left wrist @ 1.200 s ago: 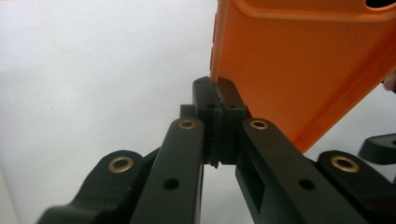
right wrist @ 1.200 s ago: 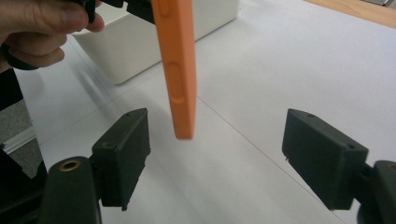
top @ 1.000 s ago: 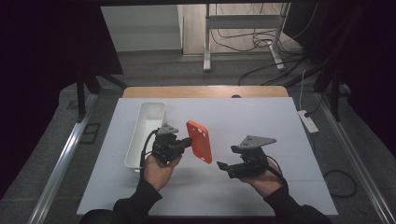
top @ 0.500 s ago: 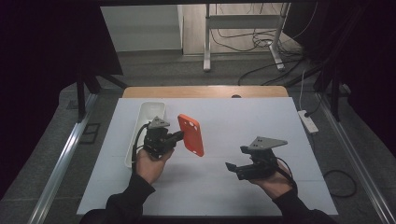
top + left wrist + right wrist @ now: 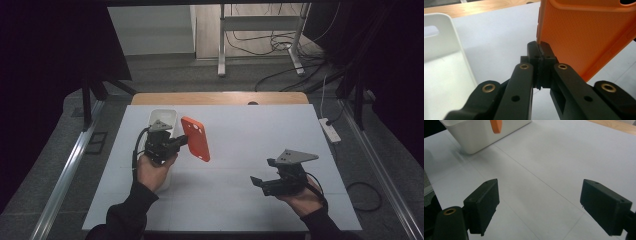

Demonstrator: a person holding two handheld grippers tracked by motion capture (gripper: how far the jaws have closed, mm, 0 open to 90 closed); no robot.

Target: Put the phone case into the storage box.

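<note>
White tabletop fills the high view, dark floor around it. My left gripper holds the orange phone case off the surface, at about three o'clock from the white bin — I judge it is headed there. My right gripper waits well apart at five o'clock.

Left gripper view: jaws clenched on the case's edge — stippled orange, rounded corners.

Right gripper view: my jaws stand wide, holding nothing, above bare table; the bin sits at eleven o'clock.
</note>
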